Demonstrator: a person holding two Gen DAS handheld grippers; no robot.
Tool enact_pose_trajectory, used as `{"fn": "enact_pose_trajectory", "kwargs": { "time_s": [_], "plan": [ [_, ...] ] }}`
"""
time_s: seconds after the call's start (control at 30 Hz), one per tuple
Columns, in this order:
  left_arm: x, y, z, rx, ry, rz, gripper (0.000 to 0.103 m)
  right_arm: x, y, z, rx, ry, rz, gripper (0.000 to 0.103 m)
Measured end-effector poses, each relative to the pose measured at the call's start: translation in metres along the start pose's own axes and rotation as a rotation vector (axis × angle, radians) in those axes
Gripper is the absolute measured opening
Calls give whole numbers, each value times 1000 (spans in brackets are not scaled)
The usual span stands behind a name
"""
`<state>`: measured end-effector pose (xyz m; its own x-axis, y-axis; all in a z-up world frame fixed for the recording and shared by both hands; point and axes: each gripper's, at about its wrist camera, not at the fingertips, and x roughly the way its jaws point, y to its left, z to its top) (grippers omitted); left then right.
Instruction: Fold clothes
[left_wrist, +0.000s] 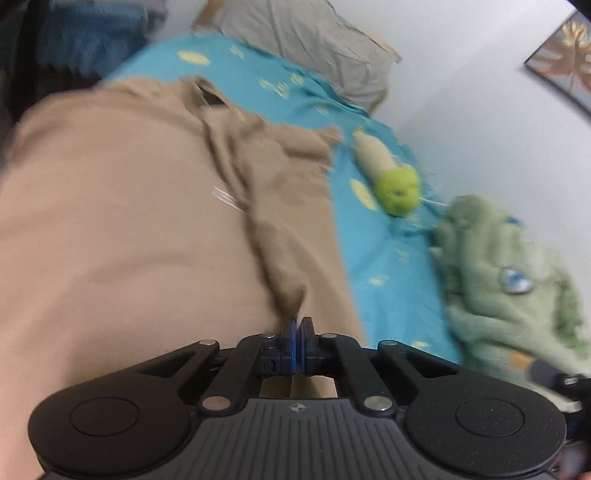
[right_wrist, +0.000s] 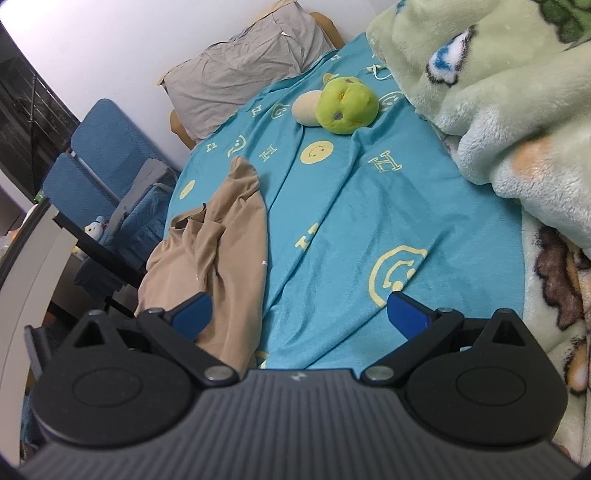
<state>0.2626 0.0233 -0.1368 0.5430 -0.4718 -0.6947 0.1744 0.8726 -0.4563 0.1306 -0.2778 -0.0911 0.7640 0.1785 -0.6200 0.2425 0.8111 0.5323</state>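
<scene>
The left gripper is pinching a ridge of the tan shirt lying on the bed; the right gripper is hovering, jaws apart (empty). Keeping the pinch firm and pulling level should avoid bunching.

Left gripper fingers pressed together — right gripper fingers spread wide.

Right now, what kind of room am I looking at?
Most likely a bedroom: a bed with a turquoise smiley-print sheet, a grey pillow at its head, and a green plush toy lying on it.
</scene>
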Motion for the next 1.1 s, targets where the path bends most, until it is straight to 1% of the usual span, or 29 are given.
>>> {"fn": "enact_pose_trajectory", "kwargs": {
  "time_s": [0.03, 0.1, 0.2, 0.23, 0.27, 0.3, 0.33, 0.37, 0.43, 0.47, 0.53, 0.6, 0.67, 0.73, 0.77, 0.83, 0.9, 0.97, 1.1],
  "plan": [
    [1, 4, 0, 14, -3, 45, 2, 1, 0, 0, 1, 1, 0, 103],
    [11, 17, -5, -11, 17, 94, 3, 4, 1, 0, -3, 7, -7, 103],
    [10, 32, -13, -122, 21, 49, 5, 8, 2, -2, -13, 15, -23, 103],
    [5, 34, -15, -148, 25, 40, 11, 10, 2, -2, -13, 20, -28, 103],
    [0, 32, -17, -159, 41, 37, 25, 10, 2, -2, -14, 23, -29, 103],
    [-6, 30, -18, -165, 55, 33, 33, 10, 3, -3, -19, 23, -30, 103],
    [-13, 26, -20, -163, 67, 25, 48, 10, 3, -3, -26, 22, -34, 103],
    [-21, 21, -24, -159, 80, 21, 59, 10, 3, -3, -26, 21, -38, 103],
    [-41, 13, -38, -141, 118, 8, 63, 9, 3, -4, -27, 18, -47, 103],
    [-49, 7, -47, -127, 151, 0, 64, 8, 2, -4, -20, 18, -46, 103],
    [-61, -6, -68, -92, 238, 0, 64, 5, -1, -4, -9, 16, -45, 103],
    [-70, -17, -88, -52, 310, 31, 64, 2, -3, -5, -1, 12, -45, 103],
    [-77, -21, -106, -49, 374, 68, 64, -1, -5, -6, 11, 10, -42, 103],
    [-79, -19, -119, -71, 424, 93, 64, -4, -7, -6, 18, 8, -41, 103],
    [-80, -19, -123, -74, 437, 101, 61, -5, -8, -6, 22, 7, -41, 103],
    [-79, -20, -126, -67, 450, 86, 57, -4, -9, -7, 25, 10, -50, 103],
    [-80, -22, -127, -60, 455, 61, 41, -3, -11, -8, 33, 17, -54, 103],
    [-85, -24, -128, -41, 453, 48, 7, -2, -14, -8, 43, 28, -54, 103],
    [-104, -35, -120, -1, 436, -8, 4, 0, -17, -10, 60, 42, -55, 103]
  ]
}}
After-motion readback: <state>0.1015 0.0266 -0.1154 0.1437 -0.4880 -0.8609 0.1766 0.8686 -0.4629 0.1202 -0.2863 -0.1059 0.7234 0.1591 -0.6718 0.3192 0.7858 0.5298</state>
